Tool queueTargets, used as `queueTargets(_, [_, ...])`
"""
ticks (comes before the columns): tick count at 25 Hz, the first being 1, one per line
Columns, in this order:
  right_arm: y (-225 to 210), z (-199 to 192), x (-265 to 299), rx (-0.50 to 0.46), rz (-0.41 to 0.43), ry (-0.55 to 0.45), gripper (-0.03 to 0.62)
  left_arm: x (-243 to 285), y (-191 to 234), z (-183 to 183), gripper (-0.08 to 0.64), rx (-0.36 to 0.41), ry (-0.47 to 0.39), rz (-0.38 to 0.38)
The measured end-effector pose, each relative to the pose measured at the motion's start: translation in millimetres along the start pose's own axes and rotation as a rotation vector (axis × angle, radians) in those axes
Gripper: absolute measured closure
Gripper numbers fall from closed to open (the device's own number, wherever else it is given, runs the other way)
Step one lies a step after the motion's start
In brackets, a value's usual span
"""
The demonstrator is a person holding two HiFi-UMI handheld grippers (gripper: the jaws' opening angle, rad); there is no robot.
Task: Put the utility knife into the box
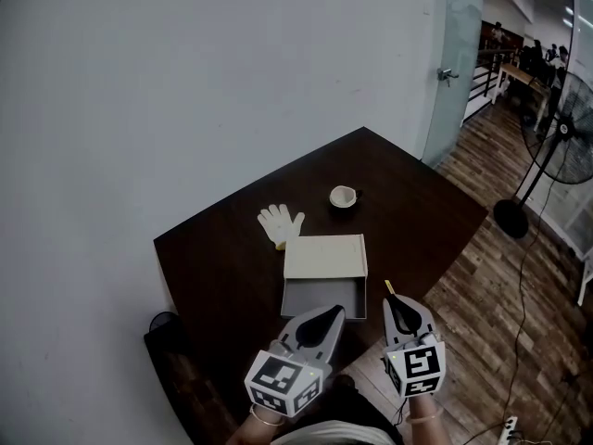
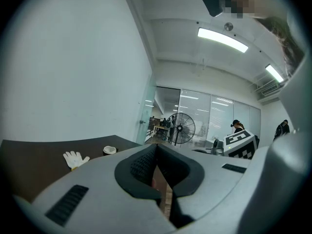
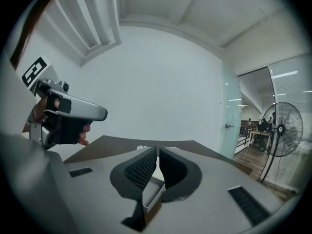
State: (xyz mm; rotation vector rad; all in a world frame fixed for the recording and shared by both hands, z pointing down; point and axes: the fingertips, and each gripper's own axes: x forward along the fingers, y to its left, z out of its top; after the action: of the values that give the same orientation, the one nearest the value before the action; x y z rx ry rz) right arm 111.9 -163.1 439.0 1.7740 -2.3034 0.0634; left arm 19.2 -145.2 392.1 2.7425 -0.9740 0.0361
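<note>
An open box (image 1: 323,269) lies near the front of the dark table (image 1: 417,211), its pale lid folded back and its grey tray (image 1: 296,299) toward me. A short yellow piece, probably the utility knife (image 1: 389,287), shows at the table's front right edge, mostly hidden behind my right gripper (image 1: 393,297). The right gripper (image 3: 158,149) has a narrow gap between its jaws with nothing in it, and the box (image 3: 152,193) shows below that gap. My left gripper (image 1: 339,310) hovers over the tray's near edge. The left gripper (image 2: 156,147) is shut and empty.
A white glove (image 1: 280,223) and a small white cup (image 1: 343,196) lie beyond the box. A standing fan (image 1: 556,146) is on the wood floor to the right. A white wall runs along the table's left side. A dark object (image 1: 167,332) sits by the table's near left corner.
</note>
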Motion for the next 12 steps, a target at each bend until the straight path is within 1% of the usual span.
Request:
queueTargets(5, [-19, -16, 25, -0.040, 0.014, 0.044, 0.561, 19, 14, 1, 0.543, -0.008, 0.006, 0.017])
queueTargets(12, [-42, -41, 57, -0.055, 0.039, 0.105, 0.549, 40, 34, 3, 0.543, -0.019, 0.009, 0.053])
